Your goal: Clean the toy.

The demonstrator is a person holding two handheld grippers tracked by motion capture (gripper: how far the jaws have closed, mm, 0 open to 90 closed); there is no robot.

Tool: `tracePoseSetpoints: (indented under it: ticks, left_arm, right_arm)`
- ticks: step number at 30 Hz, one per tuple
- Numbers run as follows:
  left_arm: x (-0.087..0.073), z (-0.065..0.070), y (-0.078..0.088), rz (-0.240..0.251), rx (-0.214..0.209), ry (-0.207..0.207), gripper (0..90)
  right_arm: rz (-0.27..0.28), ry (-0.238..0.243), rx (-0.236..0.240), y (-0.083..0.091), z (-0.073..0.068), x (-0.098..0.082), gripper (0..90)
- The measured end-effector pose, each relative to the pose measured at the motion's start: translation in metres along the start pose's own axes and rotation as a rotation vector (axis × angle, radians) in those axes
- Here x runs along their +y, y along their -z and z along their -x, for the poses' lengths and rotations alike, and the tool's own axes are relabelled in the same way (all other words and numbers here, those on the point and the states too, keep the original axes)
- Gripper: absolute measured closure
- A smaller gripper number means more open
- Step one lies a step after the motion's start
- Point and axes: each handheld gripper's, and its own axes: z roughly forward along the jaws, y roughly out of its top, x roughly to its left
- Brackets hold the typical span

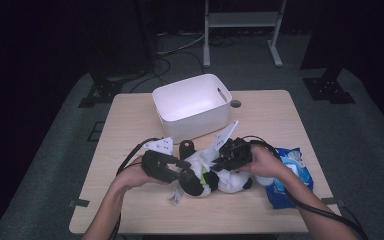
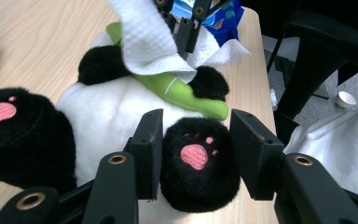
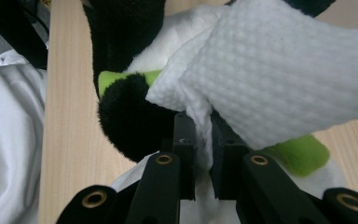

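High view: looked forward and down from above the person's side, far enough to take in the whole desk.
Left gripper view: sat low behind its own fingers, very near the plush panda, facing across the desk toward its far edge.
Right gripper view: sat behind its fingers, closer still, facing the panda's body.
Shared: all three views took in the panda and the white wipe.
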Motion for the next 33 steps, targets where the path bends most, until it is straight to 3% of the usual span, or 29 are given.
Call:
tracePoseSetpoints:
  ticks: [3,9,15,17,24,33]
  left_arm:
    - [-0.001,0.001,-0.001,-0.004,-0.002,-0.001,53.3]
    - [-0.001,0.001,0.000,-0.009,0.001,-0.008,60.3]
    - [-0.003,0.001,0.003,-0.007,0.012,-0.019,66.3]
    - [-0.004,0.000,0.004,0.008,0.013,-0.007,65.9]
    - [-0.007,0.001,0.005,0.056,-0.014,0.018,53.1]
    - [-0.018,-0.004,0.027,0.118,0.031,0.056,48.3]
  right_arm:
    - [-0.001,0.004,0.005,0.001,0.000,0.001,81.3]
    - [0.033,0.027,-0.008,0.004,-0.005,0.008,81.3]
    - [0.014,0.034,-0.022,0.007,-0.003,0.004,81.3]
    - [-0.007,0.039,-0.046,0.009,-0.003,0.002,81.3]
    - [-0.004,0.018,-0.028,0.008,-0.002,-0.005,81.3]
    - [0.000,0.004,-0.021,0.009,0.000,-0.008,81.4]
